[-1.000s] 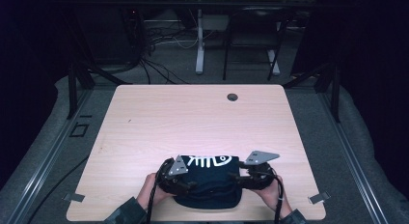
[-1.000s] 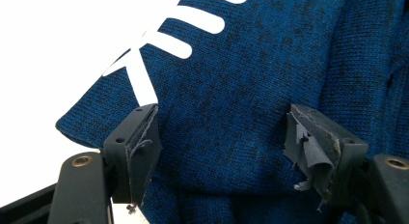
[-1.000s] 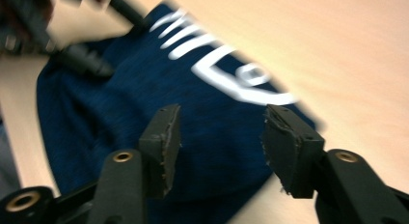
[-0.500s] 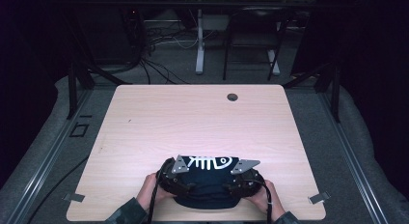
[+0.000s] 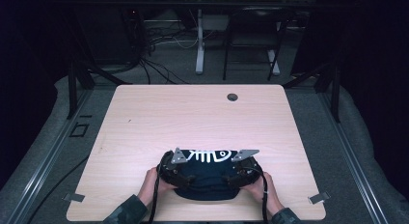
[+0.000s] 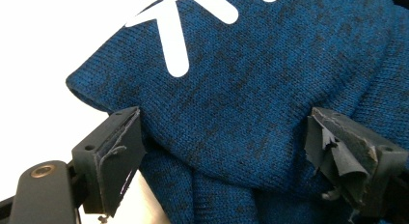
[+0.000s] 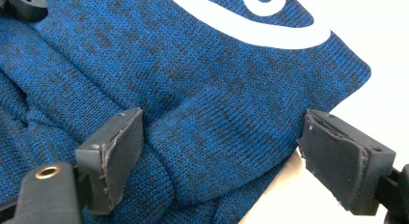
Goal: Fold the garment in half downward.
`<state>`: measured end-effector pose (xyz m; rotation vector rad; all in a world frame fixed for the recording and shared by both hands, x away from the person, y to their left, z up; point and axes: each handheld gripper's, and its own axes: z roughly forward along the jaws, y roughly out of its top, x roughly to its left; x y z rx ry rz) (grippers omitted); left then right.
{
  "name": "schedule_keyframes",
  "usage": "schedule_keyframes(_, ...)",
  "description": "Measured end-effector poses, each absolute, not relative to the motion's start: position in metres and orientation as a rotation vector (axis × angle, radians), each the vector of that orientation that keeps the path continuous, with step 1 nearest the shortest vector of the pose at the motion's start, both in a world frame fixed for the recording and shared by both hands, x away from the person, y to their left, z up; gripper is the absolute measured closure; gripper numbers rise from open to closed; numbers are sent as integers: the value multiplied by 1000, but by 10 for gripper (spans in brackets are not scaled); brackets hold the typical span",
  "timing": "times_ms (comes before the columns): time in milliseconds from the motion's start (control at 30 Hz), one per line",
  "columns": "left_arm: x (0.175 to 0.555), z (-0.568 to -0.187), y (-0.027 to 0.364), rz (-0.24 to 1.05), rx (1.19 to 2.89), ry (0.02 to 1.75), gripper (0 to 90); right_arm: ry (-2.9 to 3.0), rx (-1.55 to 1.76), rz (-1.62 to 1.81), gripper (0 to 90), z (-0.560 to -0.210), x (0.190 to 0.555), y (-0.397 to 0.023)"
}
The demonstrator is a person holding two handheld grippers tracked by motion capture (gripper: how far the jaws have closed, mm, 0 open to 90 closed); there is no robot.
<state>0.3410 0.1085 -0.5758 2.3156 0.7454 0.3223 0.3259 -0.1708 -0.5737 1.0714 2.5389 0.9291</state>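
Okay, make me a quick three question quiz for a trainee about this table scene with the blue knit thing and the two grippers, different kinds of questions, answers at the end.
1. True or false: the blue knit garment lies at the near edge of the table, by the person's hands.
2. Multiple choice: the left gripper has its jaws A) clamped flat on a fold, B) spread wide with fabric between them, C) lifted well above the table.
3. Fill in: the white print on the garment looks like a fish ____.

Key: 1 true. 2 B; the right gripper stands the same way. 3 skeleton.
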Motion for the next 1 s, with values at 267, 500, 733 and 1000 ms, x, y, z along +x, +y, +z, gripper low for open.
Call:
schedule_keyframes(267, 365, -578, 109, 338, 2279, 776, 142, 2498, 1120, 929, 143, -575, 353, -171)
schedule_keyframes(500, 373, -579, 110, 325, 2267, 795, 140, 2476, 1143, 936, 111, -577, 362, -173)
schedule_keyframes(733, 370, -575, 107, 390, 2272, 793, 87, 2461, 1145, 972, 90, -577, 362, -175)
schedule_keyframes(1000, 367, -563, 122, 397, 2216, 824, 0, 2351, 1151, 1173, 23, -560, 355, -193)
